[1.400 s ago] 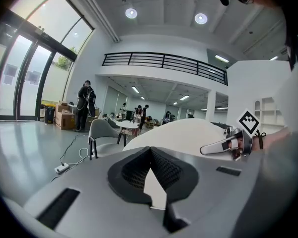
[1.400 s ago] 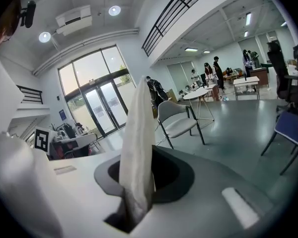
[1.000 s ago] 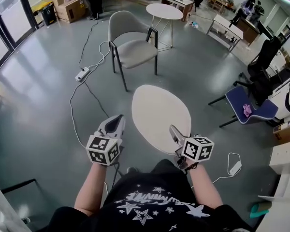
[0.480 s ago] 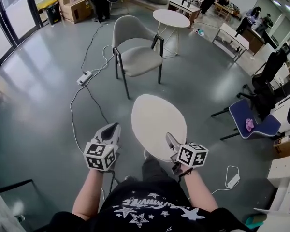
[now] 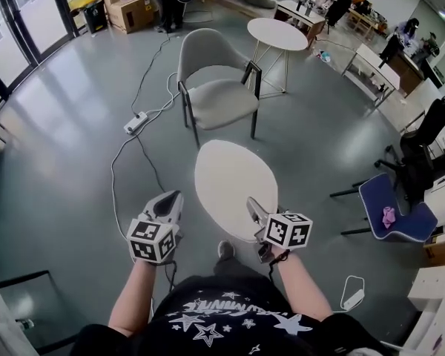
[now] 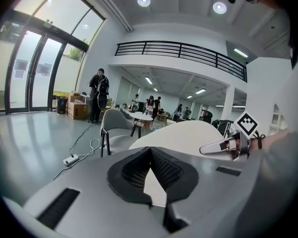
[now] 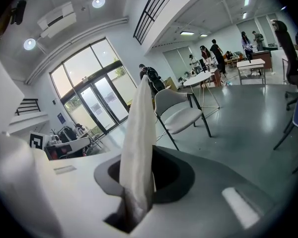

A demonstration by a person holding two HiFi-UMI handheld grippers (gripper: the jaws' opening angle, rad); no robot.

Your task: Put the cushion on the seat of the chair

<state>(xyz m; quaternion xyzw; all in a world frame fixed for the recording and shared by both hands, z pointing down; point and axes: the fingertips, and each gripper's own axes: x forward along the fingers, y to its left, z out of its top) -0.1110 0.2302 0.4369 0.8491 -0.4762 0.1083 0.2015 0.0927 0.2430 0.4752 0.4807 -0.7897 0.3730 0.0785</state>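
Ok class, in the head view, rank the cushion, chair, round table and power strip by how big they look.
Largest: cushion and chair, too alike to split; the cushion is nearer the camera.
Then: table.
Smallest: power strip.

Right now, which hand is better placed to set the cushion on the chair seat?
Right: the right gripper clamps the cushion; the left gripper is empty beside it, with the chair ahead.
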